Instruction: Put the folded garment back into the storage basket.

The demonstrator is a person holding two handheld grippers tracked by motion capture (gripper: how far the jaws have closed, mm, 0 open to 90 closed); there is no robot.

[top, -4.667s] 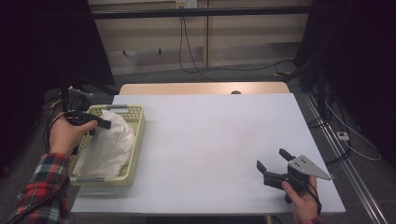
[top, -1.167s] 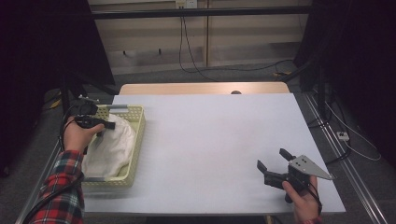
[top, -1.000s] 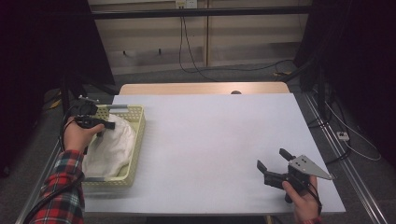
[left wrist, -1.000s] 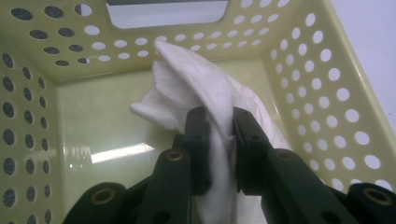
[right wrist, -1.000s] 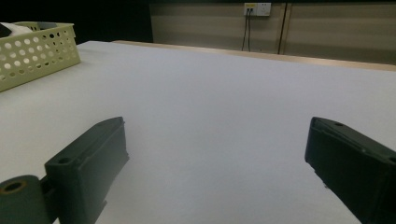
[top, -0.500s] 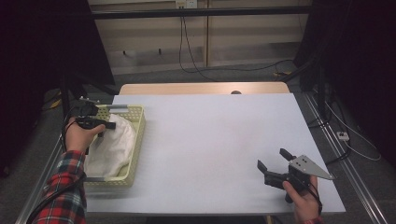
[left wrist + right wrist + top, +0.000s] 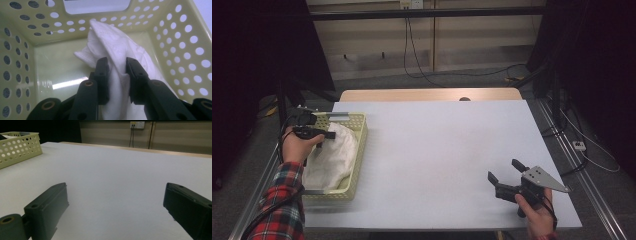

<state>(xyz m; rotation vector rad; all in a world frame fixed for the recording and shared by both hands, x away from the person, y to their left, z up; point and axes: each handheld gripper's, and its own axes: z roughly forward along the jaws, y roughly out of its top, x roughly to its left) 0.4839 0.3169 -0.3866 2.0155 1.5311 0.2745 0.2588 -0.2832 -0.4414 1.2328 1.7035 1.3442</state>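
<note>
A white cloth lies bunched in a pale yellow perforated basket at the table's left edge. My left gripper reaches into the basket's far end. In the left gripper view a raised fold of the cloth sits pinched between the black pads of that gripper. Its jaws have just been opening slightly, with the cloth still between them and touching both pads. My right gripper rests near the table's front right, jaws wide apart. The right gripper view shows this gripper with nothing between its jaws.
The white table stretches broad and bare between the basket and my right hand. In the right gripper view the basket's corner appears far left. A dark stand and cables are beyond the table's left edge, and a rail runs along its right side.
Since the earliest frame my left hand has shifted a little toward the basket's far end with the cloth. Over the last second neither hand has visibly moved.
</note>
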